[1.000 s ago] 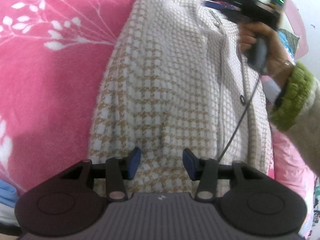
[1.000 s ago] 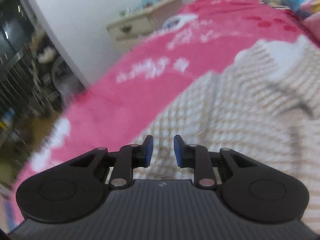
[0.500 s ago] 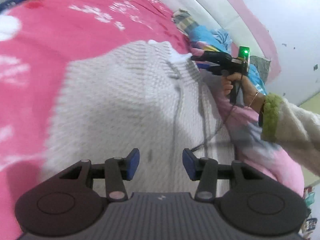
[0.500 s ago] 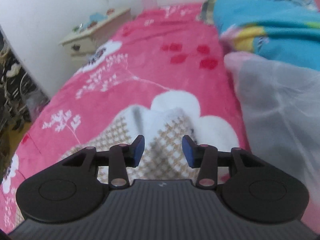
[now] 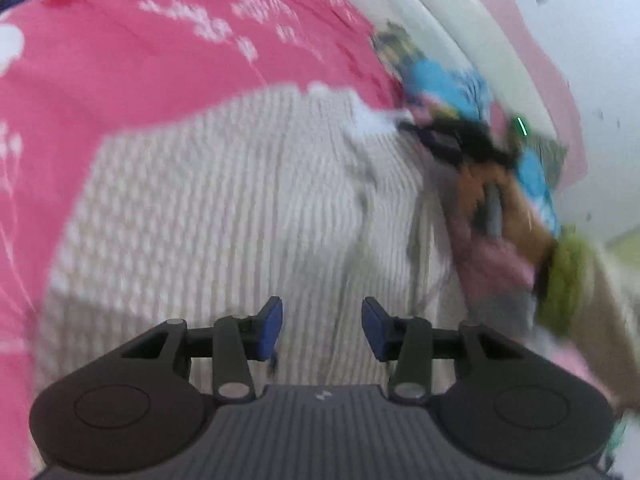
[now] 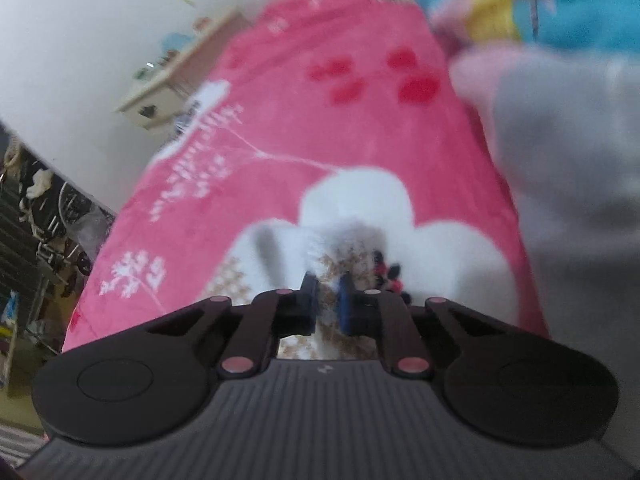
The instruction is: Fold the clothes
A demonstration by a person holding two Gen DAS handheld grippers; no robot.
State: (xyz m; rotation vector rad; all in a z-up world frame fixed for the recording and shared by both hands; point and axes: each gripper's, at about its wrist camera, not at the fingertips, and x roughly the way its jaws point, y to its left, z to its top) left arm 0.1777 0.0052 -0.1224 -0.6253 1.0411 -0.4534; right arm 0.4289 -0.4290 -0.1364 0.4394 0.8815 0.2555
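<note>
Grippers: two are counted. The left gripper (image 5: 322,330) is seen at the lower centre of the left wrist view, its blue pads (image 5: 270,328) spread wide with nothing between them. The right gripper (image 6: 326,306) is seen at the lower centre of the right wrist view, its pads drawn nearly together with checked fabric pinched between them; in the left wrist view it is seen at the upper right (image 5: 448,140), blurred, held by a hand (image 5: 488,196).
Bed cover: one pink cover (image 5: 120,60) with white flower and branch prints is spread across the upper left of the left wrist view and the middle of the right wrist view (image 6: 320,120).
Task garment: one white and tan checked knit garment (image 5: 224,216) is laid flat on the cover at the centre of the left wrist view; its upper edge (image 6: 280,248) is gripped at the lower centre of the right wrist view.
Other cloth: one grey and pink piece (image 6: 568,184) at the right; one blue and yellow piece (image 6: 520,4) at the upper right.
Sleeve: one green knitted cuff (image 5: 566,280) at the right.
Room: white wall (image 6: 100,20); one pale bedside cabinet (image 6: 180,84) at the upper left.
Writing: none can be read; both views are blurred.
</note>
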